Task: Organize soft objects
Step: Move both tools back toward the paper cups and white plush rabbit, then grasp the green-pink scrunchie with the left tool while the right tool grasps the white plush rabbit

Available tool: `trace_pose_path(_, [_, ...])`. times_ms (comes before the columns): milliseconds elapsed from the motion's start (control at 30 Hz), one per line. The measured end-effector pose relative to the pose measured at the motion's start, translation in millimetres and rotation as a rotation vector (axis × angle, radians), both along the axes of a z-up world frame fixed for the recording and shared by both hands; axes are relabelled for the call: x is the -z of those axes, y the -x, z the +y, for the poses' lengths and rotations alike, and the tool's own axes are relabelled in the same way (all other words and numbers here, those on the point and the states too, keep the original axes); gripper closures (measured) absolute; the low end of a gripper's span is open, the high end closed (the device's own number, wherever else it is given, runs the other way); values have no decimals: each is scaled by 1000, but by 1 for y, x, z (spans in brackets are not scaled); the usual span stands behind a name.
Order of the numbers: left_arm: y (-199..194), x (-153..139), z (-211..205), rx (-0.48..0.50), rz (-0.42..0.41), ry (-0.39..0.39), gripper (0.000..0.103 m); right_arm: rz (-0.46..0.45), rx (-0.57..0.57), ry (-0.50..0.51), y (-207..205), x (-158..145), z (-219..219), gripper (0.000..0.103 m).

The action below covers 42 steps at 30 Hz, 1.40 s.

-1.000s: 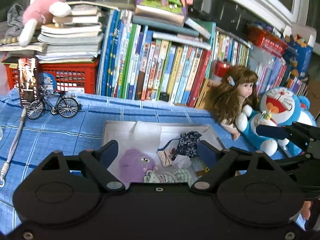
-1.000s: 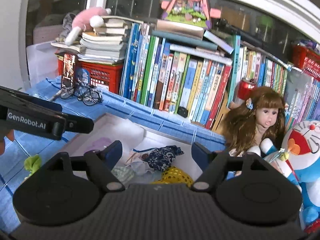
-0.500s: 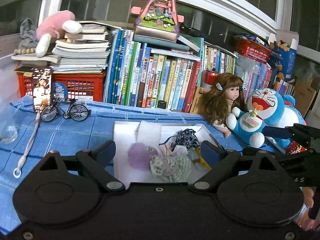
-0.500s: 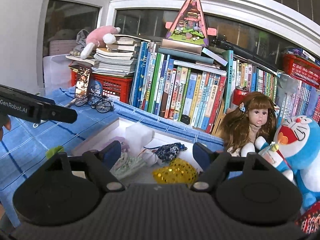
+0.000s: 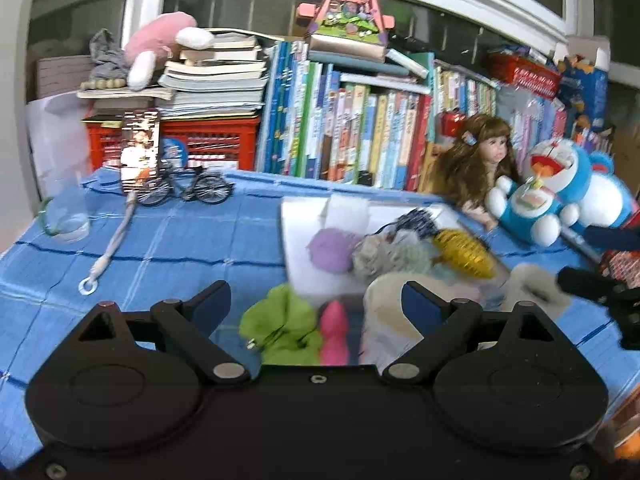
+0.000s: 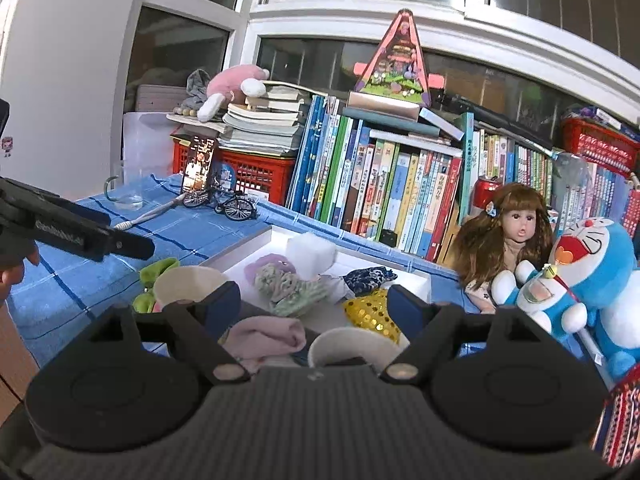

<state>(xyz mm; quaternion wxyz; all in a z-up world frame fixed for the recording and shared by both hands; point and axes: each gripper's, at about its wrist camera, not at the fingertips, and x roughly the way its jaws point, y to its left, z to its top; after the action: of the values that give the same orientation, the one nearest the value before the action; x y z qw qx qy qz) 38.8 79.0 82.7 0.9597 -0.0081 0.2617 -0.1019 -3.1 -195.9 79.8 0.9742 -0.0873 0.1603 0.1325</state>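
While both grippers hang over the blue cloth, neither one holds a thing. The left gripper has its 2 fingers spread wide, and so does the right gripper.

A white tray sits on the cloth, in front of the row of books. Inside it lie soft things: a purple toy, a pale knit bundle, a dark blue flowery pouch, a gold sequin piece and a white sponge block.

Some soft things are outside the tray, at its near edge. A green cloth toy and a pink toy lie side by side between the left gripper's fingers (not pinched). A pink folded cloth lies between the right gripper's fingers. 2 cream round things sit near it, too blurry to name.

A doll and a blue cat plush sit right of the tray.
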Motion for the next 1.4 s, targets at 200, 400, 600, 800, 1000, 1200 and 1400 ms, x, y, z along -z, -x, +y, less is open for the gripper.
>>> trace_pose_path(200, [11,32,-1,-37,7,-53,14,-17,3,14,21,28,14,15])
trace_pose_path(400, [10,61,-4,-49,38,-50,23,42,-52,22,33,57,26,15])
trace_pose_path(600, [0,76,-8,-62,36,-47,32,93,-14,-17,31,83,30,15])
trace_pose_path(800, [-11,85,-15,-60,32,-99,38,107,60,-39,23,100,32,18])
trace_pose_path(1000, [-20,91,-18,-35,64,-97,45,118,101,-40,11,107,37,20])
trace_pose_path(1200, [-21,93,-20,-22,86,-100,63,139,124,-38,0,111,42,21])
trace_pose_path(1400, [-15,92,-23,-15,81,-119,81,169,155,-78,-7,114,41,32])
